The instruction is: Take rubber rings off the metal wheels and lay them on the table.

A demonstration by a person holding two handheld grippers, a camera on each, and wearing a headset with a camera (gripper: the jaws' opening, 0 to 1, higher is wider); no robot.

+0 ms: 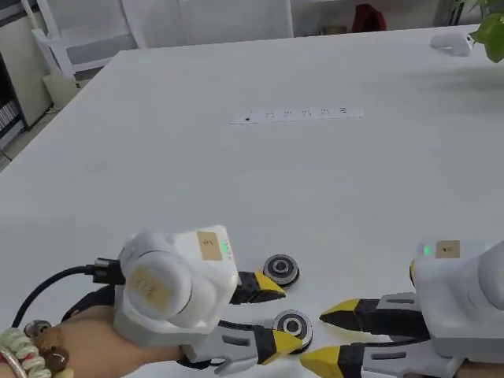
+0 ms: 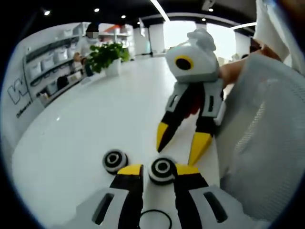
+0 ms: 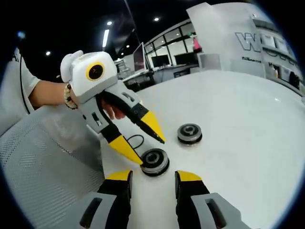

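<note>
Two metal wheels with black rubber rims lie on the white table [image 1: 236, 173]. The near wheel [image 1: 293, 324] sits between the yellow tips of my left gripper [image 1: 279, 315], whose jaws are open, the lower one against the wheel. In the left gripper view that wheel [image 2: 162, 170] fills the gap between the tips. The far wheel [image 1: 280, 268] lies free beside it. My right gripper [image 1: 327, 337] points at the near wheel [image 3: 155, 162] from the opposite side, open and holding nothing. A loose black rubber ring [image 2: 155, 220] lies flat on the table under the left gripper.
A flush power strip [image 1: 298, 115] is set into the table farther back. A potted plant [image 1: 492, 31] and a small white object [image 1: 453, 41] stand at the far right corner. White chairs [image 1: 79, 39] stand beyond the far left edge.
</note>
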